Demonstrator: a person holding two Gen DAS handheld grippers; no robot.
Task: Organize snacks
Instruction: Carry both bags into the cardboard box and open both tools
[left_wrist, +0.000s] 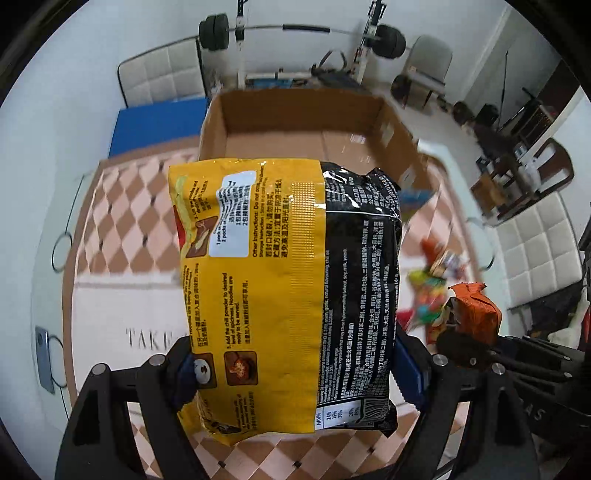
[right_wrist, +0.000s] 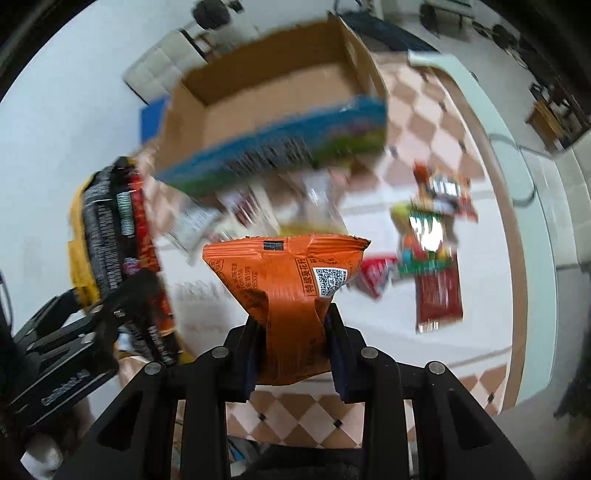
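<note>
In the left wrist view my left gripper (left_wrist: 295, 369) is shut on a big yellow and black noodle packet (left_wrist: 280, 280), one pad on each side edge. The packet hangs above the table and hides the near wall of an open cardboard box (left_wrist: 295, 110). My right gripper (right_wrist: 293, 332) is shut on an orange snack packet (right_wrist: 284, 280), pinched at its lower half. Each view shows the other hand: the right gripper (left_wrist: 465, 332) with the orange packet (left_wrist: 476, 306), and the left gripper (right_wrist: 122, 295) with the noodle packet (right_wrist: 107, 229).
The cardboard box (right_wrist: 258, 92) looks empty inside. A blurred blue carton (right_wrist: 280, 147) lies in front of it. Loose colourful snack packets (right_wrist: 432, 240) are scattered at the right of the checkered tablecloth (left_wrist: 122, 206). Chairs and a barbell rack (left_wrist: 295, 33) stand behind the table.
</note>
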